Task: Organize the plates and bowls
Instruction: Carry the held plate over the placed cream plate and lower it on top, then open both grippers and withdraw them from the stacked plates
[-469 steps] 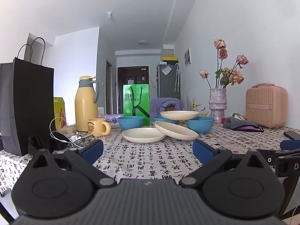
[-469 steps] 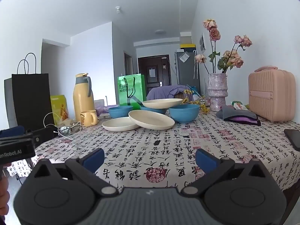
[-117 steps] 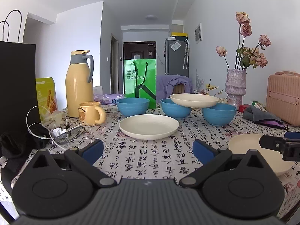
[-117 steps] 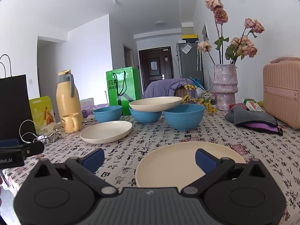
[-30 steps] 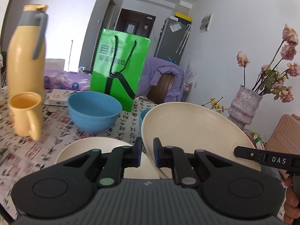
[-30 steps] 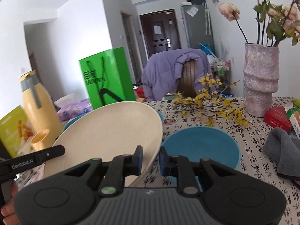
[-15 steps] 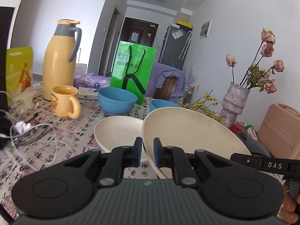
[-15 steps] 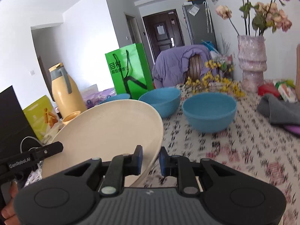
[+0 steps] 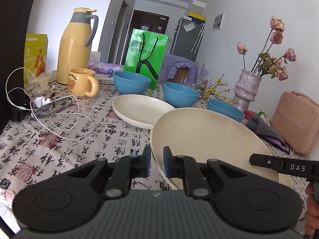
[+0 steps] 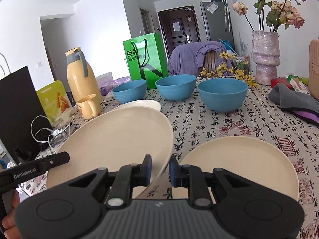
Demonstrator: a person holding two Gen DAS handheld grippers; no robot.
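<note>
Both grippers hold one cream plate [image 9: 207, 137] by opposite rims, tilted above the table; it also shows in the right wrist view [image 10: 117, 139]. My left gripper [image 9: 156, 162] is shut on its left rim. My right gripper [image 10: 160, 170] is shut on its right rim. A second cream plate [image 10: 239, 163] lies on the tablecloth just right of the right gripper. A third cream plate [image 9: 139, 109] lies further back. Three blue bowls [image 10: 129, 93] [image 10: 175, 86] [image 10: 222, 94] stand in a row behind.
A yellow thermos [image 9: 76, 45], yellow mug [image 9: 81, 82], white cable and glasses [image 9: 51, 107] sit at left. A green bag [image 9: 146, 50], a vase of flowers [image 9: 246, 89], a pink case [image 9: 295, 119] and a grey cloth [image 10: 293, 99] stand at back and right.
The held plate has come back toward me and lower, now beside the near plate on the table. Both grippers stay shut on it.
</note>
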